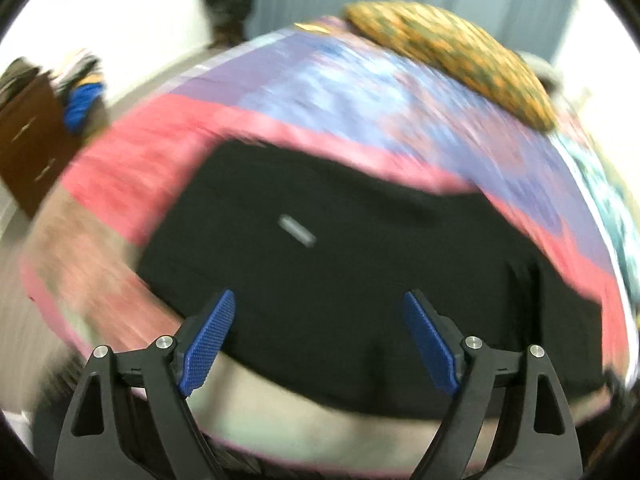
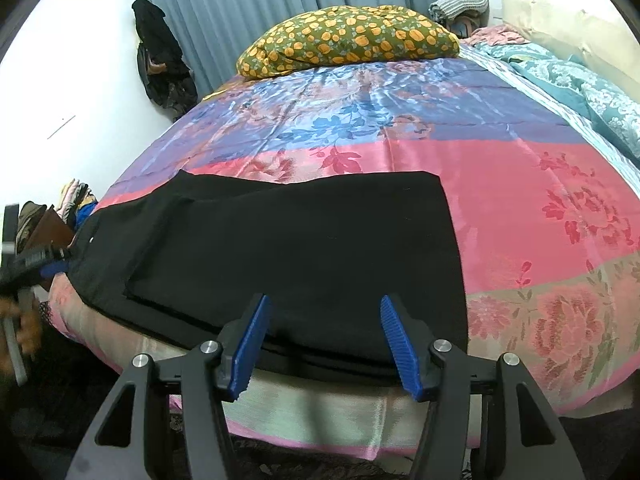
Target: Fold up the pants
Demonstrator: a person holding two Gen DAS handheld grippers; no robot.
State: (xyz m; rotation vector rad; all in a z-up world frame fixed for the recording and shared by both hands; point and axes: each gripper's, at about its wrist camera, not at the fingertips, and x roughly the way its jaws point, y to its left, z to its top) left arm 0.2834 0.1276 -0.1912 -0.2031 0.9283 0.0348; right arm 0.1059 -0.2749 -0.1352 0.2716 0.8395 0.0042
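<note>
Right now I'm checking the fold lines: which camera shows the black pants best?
The right wrist view: the black pants lie sharp, layered edges visible along the bed's near edge. The left wrist view is motion-blurred, showing only a dark shape.

The bed is the landmark. The pants lie flat on it along its near edge, stretching from the bed's left side toward its middle, with 1 folded layer on top of another. A pillow rests on the far end of the bed, behind the pants. A quilt lies along the bed's right side. Hanging clothes and a curtain stand behind the bed's far-left corner. Both grippers, left gripper and right gripper, sit before the bed's near edge, above the pants' near hem.
</note>
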